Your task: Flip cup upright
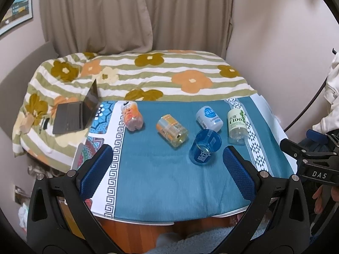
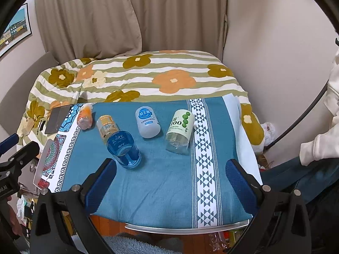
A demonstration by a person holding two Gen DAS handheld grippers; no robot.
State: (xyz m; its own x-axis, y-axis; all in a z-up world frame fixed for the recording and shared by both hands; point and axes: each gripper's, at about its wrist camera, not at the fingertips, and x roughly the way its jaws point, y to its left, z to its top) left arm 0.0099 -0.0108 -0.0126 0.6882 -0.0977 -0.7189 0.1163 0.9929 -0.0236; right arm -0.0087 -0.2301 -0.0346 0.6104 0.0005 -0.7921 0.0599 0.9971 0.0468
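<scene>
The blue translucent cup (image 1: 205,148) lies tipped on its side on the teal tablecloth (image 1: 161,182), its base toward the near edge and its mouth pointing away, so it has yet to be stood up. In the left wrist view it sits at about two o'clock from the centre, just beyond the right-hand pad of the left gripper (image 1: 167,169), whose fingers stand wide apart and hold nothing. The right gripper (image 2: 169,180) is likewise spread and empty, with the cup (image 2: 124,149) at roughly ten o'clock just past its left finger. Both tools hover back at the near table edge, probably a ready stance before either commits to the grasp. Four bottles lie on their sides behind the cup: a peach one (image 1: 131,116), an orange-labelled one (image 1: 172,130), a white one with a blue logo (image 1: 209,118) and a green-dotted one (image 1: 237,126). Whether the cup touches the orange-labelled bottle (image 2: 107,128) is hard to judge, since they overlap in the right wrist view. A laptop (image 1: 76,114) rests on the floral blanket (image 1: 190,72).
</scene>
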